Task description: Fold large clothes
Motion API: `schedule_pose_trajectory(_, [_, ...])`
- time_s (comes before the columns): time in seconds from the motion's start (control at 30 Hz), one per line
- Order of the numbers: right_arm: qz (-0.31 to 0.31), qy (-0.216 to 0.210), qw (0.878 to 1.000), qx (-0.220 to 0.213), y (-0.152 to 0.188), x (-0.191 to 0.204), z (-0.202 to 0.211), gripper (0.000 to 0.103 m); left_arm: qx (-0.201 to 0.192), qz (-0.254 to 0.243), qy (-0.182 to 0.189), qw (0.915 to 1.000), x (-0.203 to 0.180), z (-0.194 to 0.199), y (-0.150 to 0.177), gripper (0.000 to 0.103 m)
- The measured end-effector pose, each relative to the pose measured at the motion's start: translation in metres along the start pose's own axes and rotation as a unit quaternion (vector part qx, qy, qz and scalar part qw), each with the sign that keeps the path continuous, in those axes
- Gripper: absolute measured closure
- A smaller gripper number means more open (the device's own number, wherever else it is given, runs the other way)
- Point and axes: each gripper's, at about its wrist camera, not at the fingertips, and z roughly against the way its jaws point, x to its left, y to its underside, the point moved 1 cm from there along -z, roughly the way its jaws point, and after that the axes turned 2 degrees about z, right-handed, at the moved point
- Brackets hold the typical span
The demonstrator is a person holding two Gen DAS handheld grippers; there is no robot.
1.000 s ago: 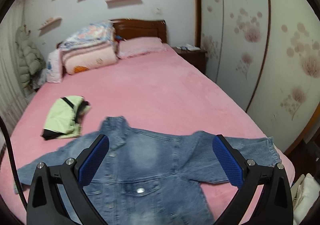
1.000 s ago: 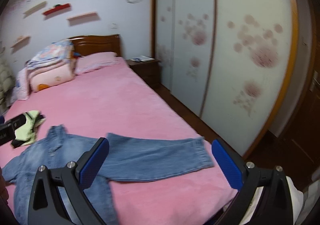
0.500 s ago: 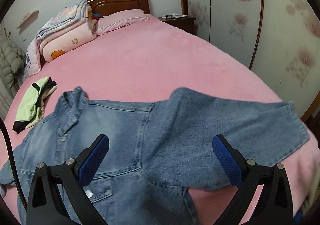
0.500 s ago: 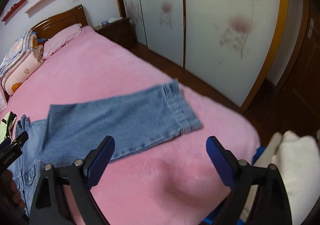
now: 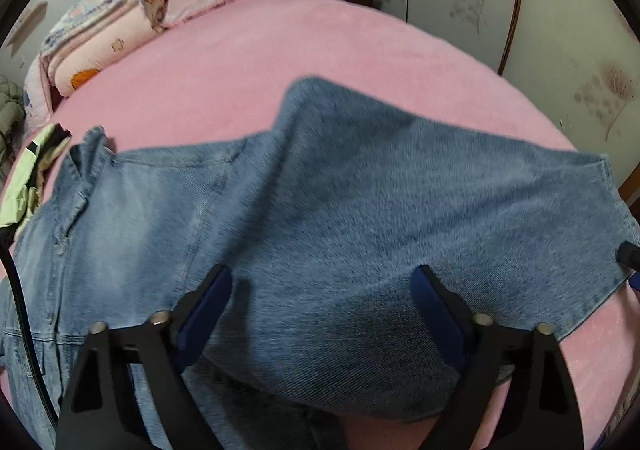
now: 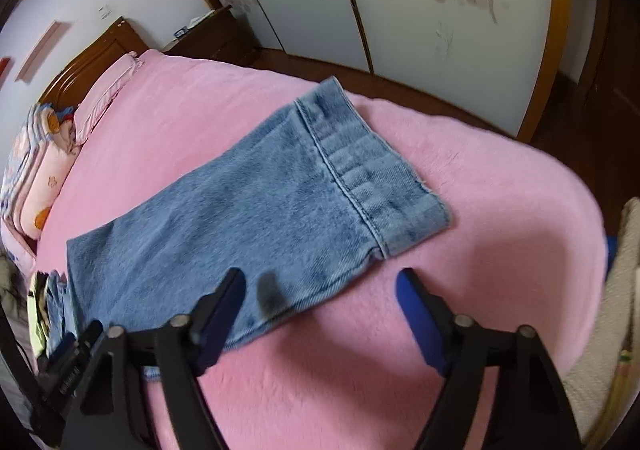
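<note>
Both tools dropped low, closing but unclenched, over the denim jacket [image 5: 360,210] sleeve [image 6: 260,218].

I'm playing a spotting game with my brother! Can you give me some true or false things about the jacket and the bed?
1. The denim jacket lies spread on a pink bed. True.
2. The jacket's sleeve is already folded across its front. False: the sleeve stretches straight out to the side, cuff flat on the bed.
3. A green and black garment lies near the jacket's collar. True.
4. The right gripper has lifted the sleeve. False: its jaws are closing, and the sleeve's edge lies flat between them.
5. The bed covering is blue. False: it is pink.
</note>
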Motion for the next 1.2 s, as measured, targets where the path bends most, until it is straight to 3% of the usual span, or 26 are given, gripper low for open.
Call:
schedule_pose_trajectory(0.07, [-0.006,0.003,1.000,-0.006,-0.003,-0.001,-0.005,0.048,0.013,-0.003,0.006,0.9999,-0.003,-0.005,0.000,0.029])
schedule_pose_trajectory(0.1, [-0.006,0.006,1.000,-0.008,-0.004,0.000,-0.007,0.055,0.011,-0.006,0.008,0.9999,-0.003,-0.005,0.000,0.039])
schedule_pose_trajectory(0.17, [-0.004,0.000,1.000,-0.016,-0.007,0.003,-0.006,0.088,0.015,-0.018,0.021,0.9995,-0.005,-0.001,-0.002,0.056])
schedule_pose_trajectory(0.23, [0.002,-0.019,0.999,-0.035,-0.007,0.009,0.005,0.095,0.021,-0.017,0.035,0.9990,-0.003,0.008,-0.004,0.065])
schedule_pose_trajectory(0.37, [0.055,-0.034,0.994,-0.093,-0.004,0.045,0.047,0.096,0.000,0.008,0.058,0.9983,0.016,0.042,-0.010,0.067])
schedule_pose_trajectory(0.5, [0.123,-0.082,0.980,-0.130,0.005,0.102,0.092,0.096,-0.030,0.016,0.052,0.9981,0.046,0.083,-0.015,0.067])
schedule_pose_trajectory(0.7, [0.265,-0.136,0.941,-0.161,0.053,0.219,0.135,0.096,-0.061,0.066,0.033,0.9954,0.129,0.132,-0.011,0.067])
schedule_pose_trajectory(0.8, [0.327,-0.153,0.922,-0.140,0.090,0.277,0.121,0.096,-0.066,0.091,0.013,0.9936,0.171,0.141,0.001,0.067])
schedule_pose_trajectory(0.93, [0.383,-0.139,0.909,-0.093,0.138,0.327,0.075,0.096,-0.038,0.116,0.007,0.9925,0.216,0.125,0.023,0.067])
schedule_pose_trajectory(1.0, [0.405,-0.119,0.904,-0.070,0.160,0.338,0.050,0.094,-0.025,0.119,0.008,0.9925,0.228,0.114,0.033,0.067])
schedule_pose_trajectory(1.07, [0.427,-0.098,0.898,-0.035,0.179,0.345,0.023,0.084,-0.008,0.124,0.017,0.9921,0.236,0.101,0.044,0.067])
schedule_pose_trajectory(1.13, [0.433,-0.078,0.898,0.000,0.190,0.343,0.004,0.084,0.003,0.129,0.032,0.9911,0.239,0.091,0.052,0.067])
schedule_pose_trajectory(1.2, [0.432,-0.070,0.899,0.005,0.194,0.340,0.003,0.081,0.015,0.135,0.054,0.9893,0.238,0.081,0.056,0.067])
